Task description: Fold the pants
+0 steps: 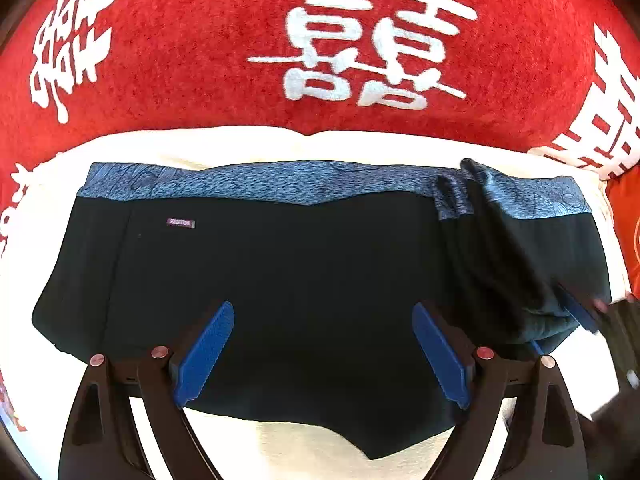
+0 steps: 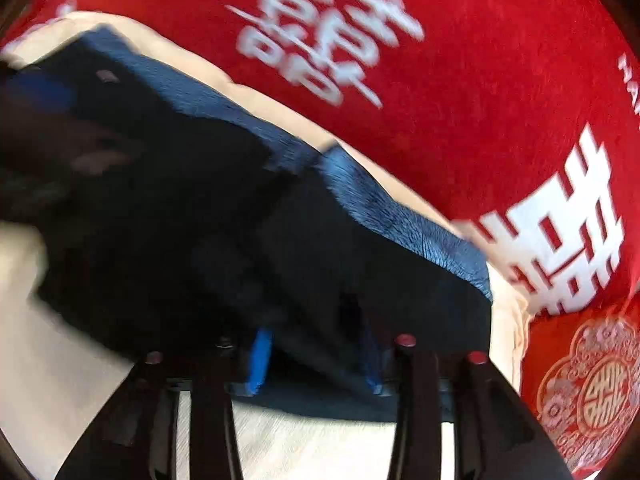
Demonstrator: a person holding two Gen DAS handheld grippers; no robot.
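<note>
While the black pants (image 1: 280,280) lay spread flat on a cream cloth (image 1: 280,144), the left gripper (image 1: 322,354) hovered over their near edge with jaws wide apart, gripping nothing; blue pads (image 1: 206,354) showed on both fingers, dark fabric visible between them. Pants had a blue textured waistband (image 1: 256,182) along the far edge; a small purple label (image 1: 181,223) sat just below the band toward the left side; the right end of the garment was bunched and folded over itself, near the right gripper's blue finger (image 1: 580,312) seen at that edge in the left wrist view. Cream cloth rested on a red blanket (image 1: 200,60) with big white characters (image 1: 368,40); what lay beneath could not be told.

Right wrist view was motion-blurred; the right gripper (image 2: 316,360) sat at the near edge of the pants (image 2: 200,220), its blue pads (image 2: 260,360) partly buried in the dark fabric; jaws were somewhat apart with cloth lying between them; whether they pinched it could not be told. Waistband (image 2: 400,220) ran diagonally there; cream cloth (image 2: 312,452) showed under the gripper; red blanket (image 2: 480,80) beyond, with an ornate round pattern (image 2: 600,396) at the right.
</note>
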